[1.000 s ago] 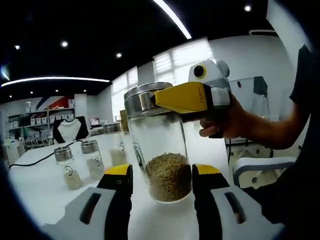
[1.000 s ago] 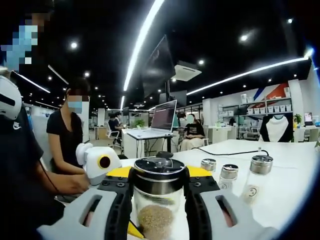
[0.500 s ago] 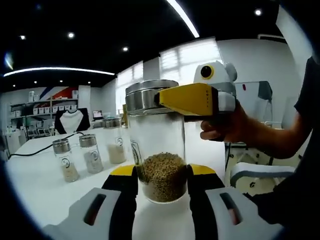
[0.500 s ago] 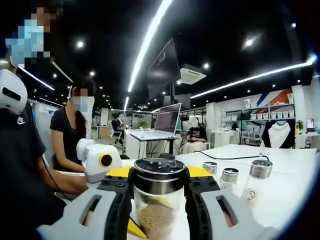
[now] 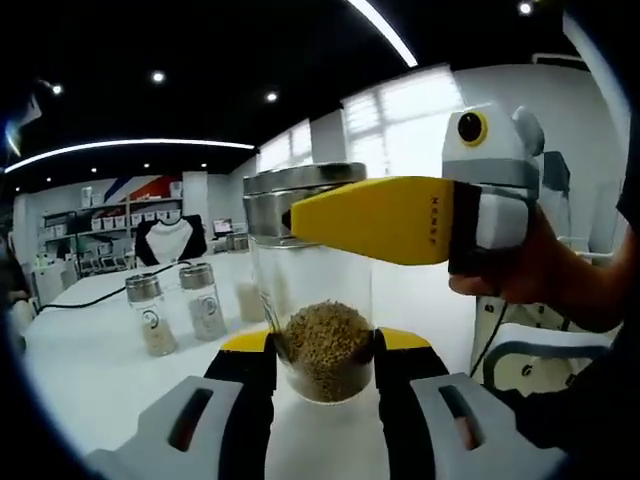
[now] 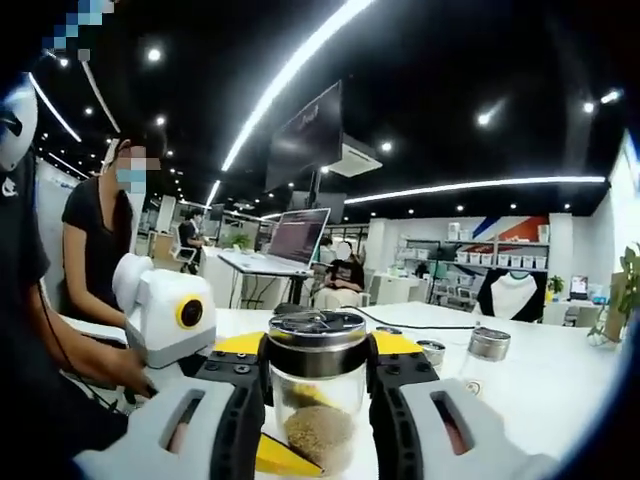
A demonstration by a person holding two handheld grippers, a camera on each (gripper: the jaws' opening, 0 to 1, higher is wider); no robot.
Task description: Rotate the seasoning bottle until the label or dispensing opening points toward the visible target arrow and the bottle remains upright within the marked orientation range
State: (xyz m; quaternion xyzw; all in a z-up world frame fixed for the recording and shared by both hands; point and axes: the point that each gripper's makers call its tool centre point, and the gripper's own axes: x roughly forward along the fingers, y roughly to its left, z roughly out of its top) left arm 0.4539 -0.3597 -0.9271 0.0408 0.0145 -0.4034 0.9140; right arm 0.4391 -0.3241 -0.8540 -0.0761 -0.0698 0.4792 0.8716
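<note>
Seasoning bottle: clear glass seasoning bottle [image 5: 318, 300] with a metal lid [image 5: 300, 192], standing upright on the white surface [image 5: 90, 370]; brown granules fill its lower part.
Left hand-held gripper: the left hand-held gripper [image 5: 320, 375] has its black, yellow-tipped jaws on either side of the bottle's base, pressed against the glass and clamped on it.
Right hand-held gripper: in the right gripper view the right hand-held gripper [image 6: 317, 375] is clamped on the same bottle [image 6: 315, 400] just under the lid [image 6: 317, 342], one jaw against each side.
Right gripper seen from the left gripper view: its yellow jaw [image 5: 375, 218] lies across the lid, held by a hand [image 5: 535, 280] to the right of the bottle.
Other bottles: two small metal-capped jars [image 5: 152, 312] stand on the surface left of the seasoning bottle, well apart from it; a third is partly hidden behind the glass.
Cable: a black cable [image 5: 90, 300] runs across the surface beyond those jars.
People: a person in a dark top [image 6: 100, 235] stands left of the bottle in the right gripper view.
</note>
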